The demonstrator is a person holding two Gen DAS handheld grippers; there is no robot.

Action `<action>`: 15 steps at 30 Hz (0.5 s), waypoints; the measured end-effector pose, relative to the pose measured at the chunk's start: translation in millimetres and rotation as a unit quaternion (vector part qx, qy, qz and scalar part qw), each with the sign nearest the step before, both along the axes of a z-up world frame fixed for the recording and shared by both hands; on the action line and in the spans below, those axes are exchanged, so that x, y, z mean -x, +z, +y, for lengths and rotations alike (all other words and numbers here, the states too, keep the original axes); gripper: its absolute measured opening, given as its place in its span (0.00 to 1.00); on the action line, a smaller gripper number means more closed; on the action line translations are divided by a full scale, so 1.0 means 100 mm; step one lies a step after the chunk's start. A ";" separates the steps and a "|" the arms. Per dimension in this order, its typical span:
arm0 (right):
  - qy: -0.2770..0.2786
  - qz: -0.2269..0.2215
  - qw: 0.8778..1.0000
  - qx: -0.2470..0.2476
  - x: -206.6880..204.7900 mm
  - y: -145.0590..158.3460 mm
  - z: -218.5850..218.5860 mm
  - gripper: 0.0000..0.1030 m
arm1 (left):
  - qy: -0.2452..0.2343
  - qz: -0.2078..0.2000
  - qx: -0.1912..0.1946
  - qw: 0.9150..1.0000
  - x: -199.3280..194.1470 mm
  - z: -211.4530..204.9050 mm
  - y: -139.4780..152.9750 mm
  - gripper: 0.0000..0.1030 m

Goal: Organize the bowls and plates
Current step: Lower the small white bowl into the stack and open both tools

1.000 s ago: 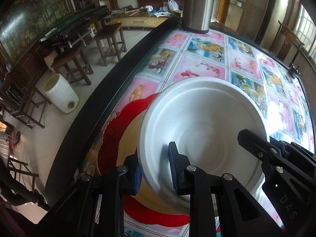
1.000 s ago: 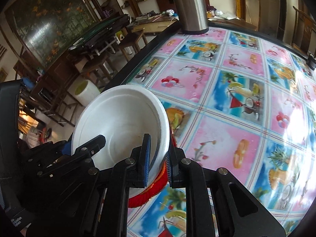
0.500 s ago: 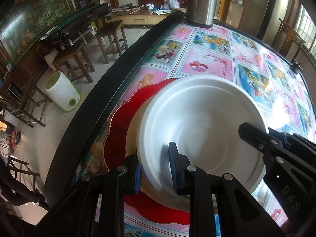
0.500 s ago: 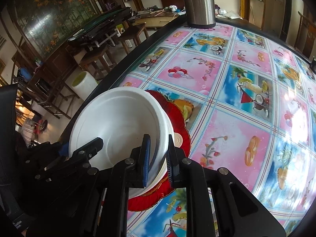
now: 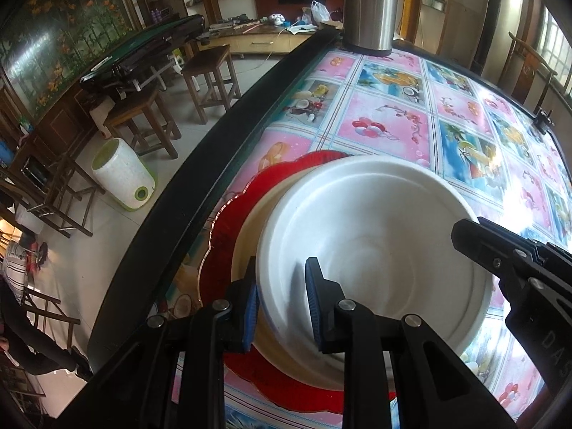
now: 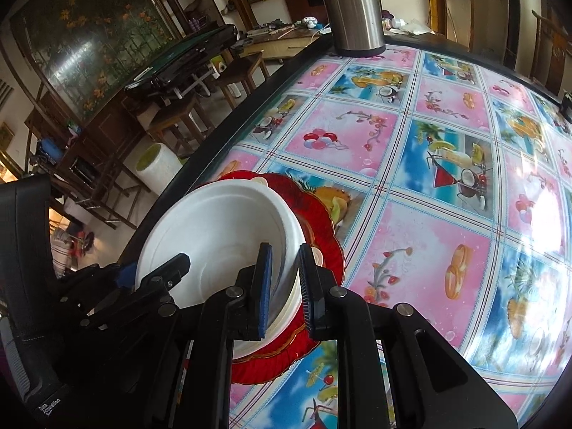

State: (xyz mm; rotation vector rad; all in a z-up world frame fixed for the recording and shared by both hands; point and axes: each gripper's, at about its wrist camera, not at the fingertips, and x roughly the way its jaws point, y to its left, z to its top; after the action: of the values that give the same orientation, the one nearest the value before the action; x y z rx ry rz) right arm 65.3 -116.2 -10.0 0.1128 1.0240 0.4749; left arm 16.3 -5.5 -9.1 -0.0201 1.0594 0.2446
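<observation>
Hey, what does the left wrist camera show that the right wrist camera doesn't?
Only the left wrist view shows the left gripper pinching the white bowl's near rim.

Only the right wrist view shows the right gripper clamped on the bowl's other side, and small cream handle tabs under the bowl.

Both show the red plate, the steel flask and the patterned tablecloth.

Bright daylight, tabletop glare, fisheye warp
</observation>
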 end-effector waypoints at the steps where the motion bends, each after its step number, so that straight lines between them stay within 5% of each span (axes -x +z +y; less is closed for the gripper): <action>1: 0.000 0.001 1.000 -0.001 -0.01 0.00 0.00 0.15 | 0.000 0.000 0.000 1.000 0.00 0.00 0.01 0.23; 6: -0.005 -0.004 1.000 -0.011 0.01 0.04 -0.02 0.15 | 0.007 -0.021 -0.015 1.000 0.04 0.04 0.12 0.23; 12: -0.005 -0.011 1.000 -0.016 0.09 0.11 -0.04 0.15 | 0.011 -0.031 0.010 0.999 0.08 0.11 0.19 0.24; 15: -0.013 -0.031 0.999 -0.017 0.21 0.18 -0.10 0.15 | 0.002 -0.045 0.015 0.999 0.14 0.04 0.20 0.34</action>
State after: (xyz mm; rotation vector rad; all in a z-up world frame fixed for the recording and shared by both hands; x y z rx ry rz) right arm 43.9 -126.4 8.0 0.1412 0.9529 0.4701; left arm 2.5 -1.7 10.8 -0.0602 0.9743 0.2282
